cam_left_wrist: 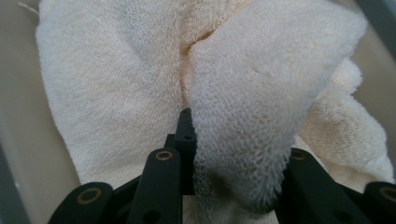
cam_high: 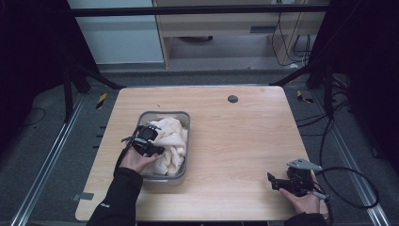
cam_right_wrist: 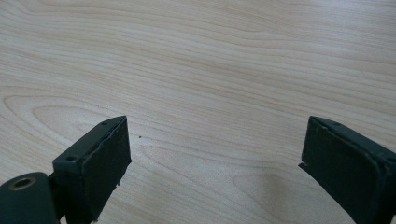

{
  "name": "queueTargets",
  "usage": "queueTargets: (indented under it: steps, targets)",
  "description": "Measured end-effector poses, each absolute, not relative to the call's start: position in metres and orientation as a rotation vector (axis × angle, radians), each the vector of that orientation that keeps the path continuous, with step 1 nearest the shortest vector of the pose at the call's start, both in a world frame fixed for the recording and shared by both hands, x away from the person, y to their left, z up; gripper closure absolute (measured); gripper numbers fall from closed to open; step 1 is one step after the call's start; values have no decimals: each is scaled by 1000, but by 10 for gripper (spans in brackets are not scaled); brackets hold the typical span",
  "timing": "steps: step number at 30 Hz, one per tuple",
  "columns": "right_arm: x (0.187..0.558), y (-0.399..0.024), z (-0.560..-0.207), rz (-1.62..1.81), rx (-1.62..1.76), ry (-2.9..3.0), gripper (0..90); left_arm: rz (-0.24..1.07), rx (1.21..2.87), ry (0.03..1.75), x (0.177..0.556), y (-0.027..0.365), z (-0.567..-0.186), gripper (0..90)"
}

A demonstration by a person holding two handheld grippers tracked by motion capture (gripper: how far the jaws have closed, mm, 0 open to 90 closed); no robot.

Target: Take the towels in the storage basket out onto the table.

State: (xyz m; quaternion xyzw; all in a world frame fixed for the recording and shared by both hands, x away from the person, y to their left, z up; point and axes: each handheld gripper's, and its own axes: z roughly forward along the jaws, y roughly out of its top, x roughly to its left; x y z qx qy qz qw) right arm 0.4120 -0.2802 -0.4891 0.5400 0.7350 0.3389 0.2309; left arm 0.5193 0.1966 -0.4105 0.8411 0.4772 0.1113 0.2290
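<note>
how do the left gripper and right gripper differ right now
The left gripper is shut on a fold of the cream towel, while the right gripper stands open with nothing between its jaws. The left gripper reaches into the grey bin at the table's left; the right gripper rests low over bare wooden table near the right front corner. Both are black and hand-held.

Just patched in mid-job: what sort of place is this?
Probably a lab recording station, not a home: a bare wooden table inside a dark metal frame, floor rails, and loose cables on grey carpet.
</note>
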Motion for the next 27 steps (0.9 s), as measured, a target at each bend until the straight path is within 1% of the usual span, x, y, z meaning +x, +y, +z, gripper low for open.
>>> queueTargets:
  steps: [4,7,10,17,27]
  targets:
    - [412,-280,-489,932,1486,2020,81,320,2267,1283,514,202,-395,717]
    - [412,-280,-489,935,1491,2017,81,334,2263,1269,512,202,-389,720]
    - [412,-280,-489,934,1490,2015,81,378,2246,1235,506,201,-373,722]
    - [412,-281,-489,935,1489,2018,81,410,2219,1199,501,202,-349,724]
    - [412,-281,-488,938,1492,2016,81,488,2192,1146,494,203,-311,727]
